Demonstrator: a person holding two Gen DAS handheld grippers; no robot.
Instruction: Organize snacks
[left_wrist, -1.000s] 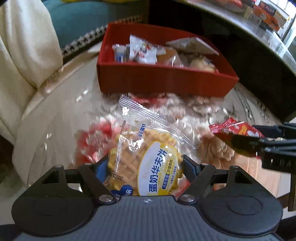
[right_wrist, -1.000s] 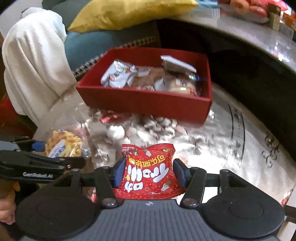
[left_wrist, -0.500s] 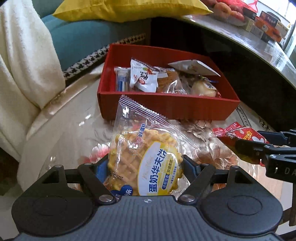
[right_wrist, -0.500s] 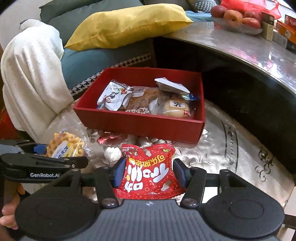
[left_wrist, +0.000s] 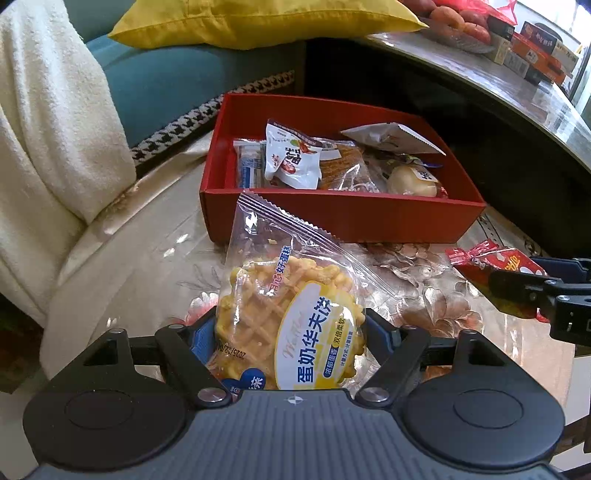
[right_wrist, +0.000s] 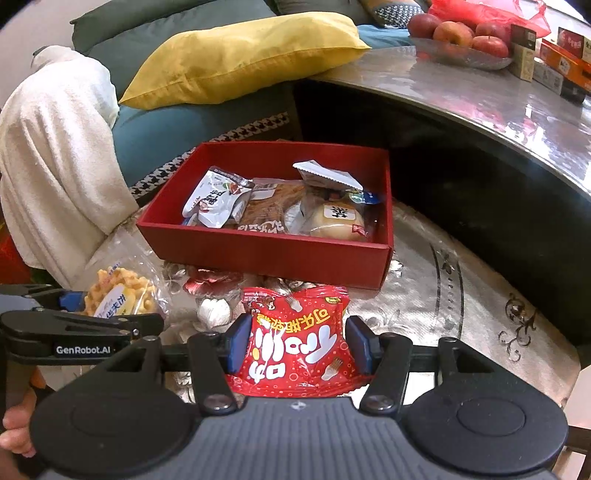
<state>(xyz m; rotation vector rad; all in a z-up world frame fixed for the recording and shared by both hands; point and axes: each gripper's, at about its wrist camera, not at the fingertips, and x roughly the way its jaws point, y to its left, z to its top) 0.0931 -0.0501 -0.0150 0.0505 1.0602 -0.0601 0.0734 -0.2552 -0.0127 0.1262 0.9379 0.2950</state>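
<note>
Ahead of both sets of your fingers: the surface (left_wrist: 122, 258) under a clear floral cover, with a white throw (right_wrist: 55, 147) draped at its left edge and a yellow cushion (right_wrist: 240, 55) beyond that. The red box (left_wrist: 343, 221) sits on the surface just past your fingertips, open-topped, with several wrapped snacks lying inside: a white pouch (left_wrist: 291, 158) toward the left, a round bun (right_wrist: 336, 221) toward the right.

Your left gripper (left_wrist: 291, 332): fingers clamped on the waffle pack (left_wrist: 295, 314) from both sides, its clear sealed end sticking forward toward the box's near wall.

Your right gripper (right_wrist: 295, 343): fingers clamped on the red bag (right_wrist: 295, 347), print upside down, its top edge pointing at the box.

Both packs are held up off the surface, short of the box, side by side.
</note>
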